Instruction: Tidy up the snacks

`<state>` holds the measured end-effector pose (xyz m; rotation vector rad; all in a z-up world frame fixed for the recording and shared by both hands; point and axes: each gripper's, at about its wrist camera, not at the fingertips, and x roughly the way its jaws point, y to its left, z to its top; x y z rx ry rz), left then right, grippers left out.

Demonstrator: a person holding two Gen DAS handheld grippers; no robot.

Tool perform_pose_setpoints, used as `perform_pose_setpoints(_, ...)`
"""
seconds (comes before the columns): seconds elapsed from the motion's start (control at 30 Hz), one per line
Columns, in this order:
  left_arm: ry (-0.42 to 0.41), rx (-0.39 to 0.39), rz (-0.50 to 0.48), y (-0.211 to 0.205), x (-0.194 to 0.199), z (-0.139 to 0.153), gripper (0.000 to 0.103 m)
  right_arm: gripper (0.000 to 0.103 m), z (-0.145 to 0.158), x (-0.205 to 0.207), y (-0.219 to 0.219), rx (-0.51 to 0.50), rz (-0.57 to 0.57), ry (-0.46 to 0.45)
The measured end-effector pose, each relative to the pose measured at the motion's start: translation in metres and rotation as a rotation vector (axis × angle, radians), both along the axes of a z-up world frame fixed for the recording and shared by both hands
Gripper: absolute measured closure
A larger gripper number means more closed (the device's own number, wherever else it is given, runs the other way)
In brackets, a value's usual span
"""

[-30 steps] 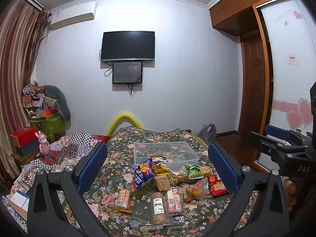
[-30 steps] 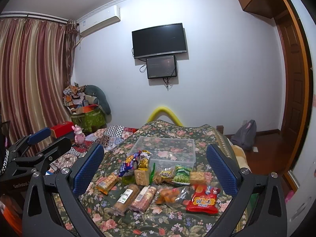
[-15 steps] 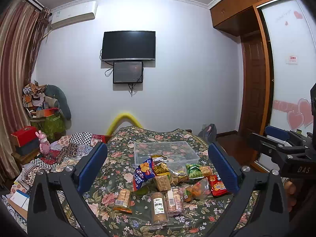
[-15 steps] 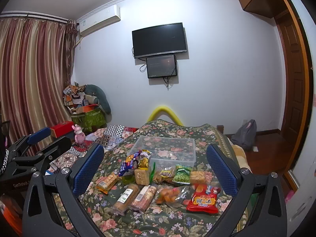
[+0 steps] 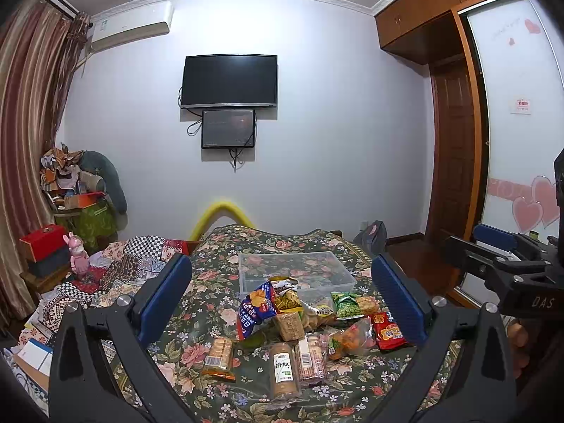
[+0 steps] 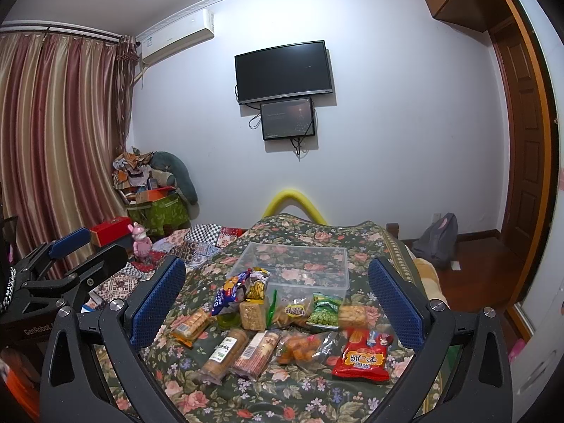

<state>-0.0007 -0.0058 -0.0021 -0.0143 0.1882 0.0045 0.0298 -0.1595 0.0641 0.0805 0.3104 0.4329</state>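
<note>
Several snack packets lie on a floral bedspread in front of a clear plastic bin, which also shows in the right wrist view. Among them are a blue chip bag, a green pea bag, a red packet and a biscuit tube. My left gripper is open and empty, held above and before the snacks. My right gripper is open and empty too, to the right of the left one.
A patchwork blanket and a pink toy lie left of the bed. A cluttered green box stands in the left corner. A grey bag sits on the wooden floor by the door at the right.
</note>
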Motion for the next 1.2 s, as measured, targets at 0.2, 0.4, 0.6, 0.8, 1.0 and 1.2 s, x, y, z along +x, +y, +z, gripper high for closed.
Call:
perform_pose_setpoints(0.2, 0.006, -0.003, 0.0, 0.0, 0.001, -0.001, 0.0, 0.0, -0.001, 0.001, -0.001, 0.007, -0.002, 0.004)
perform_pose_setpoints(0.4, 0.012, -0.006, -0.001, 0.001, 0.004, -0.002, 0.0, 0.0, -0.001, 0.001, -0.001, 0.009, 0.0, 0.005)
perform_pose_setpoints(0.6, 0.029, -0.015, -0.014, 0.0, 0.009, -0.005, 0.0, 0.0, -0.003, 0.002, 0.0, 0.009, 0.009, 0.013)
perform_pose_setpoints(0.8, 0.068, -0.027, -0.015, 0.004, 0.022, -0.014, 0.0, 0.0, -0.01, 0.011, 0.002, -0.011, -0.008, 0.04)
perform_pose_setpoints(1.0, 0.142, -0.014, 0.012, 0.016, 0.048, -0.033, 0.0, 0.0, -0.03, 0.031, 0.002, -0.052, -0.012, 0.108)
perform_pose_setpoints(1.2, 0.287, -0.01, 0.039, 0.042, 0.088, -0.067, 0.014, 0.0, -0.056, 0.055, -0.006, -0.074, -0.03, 0.191)
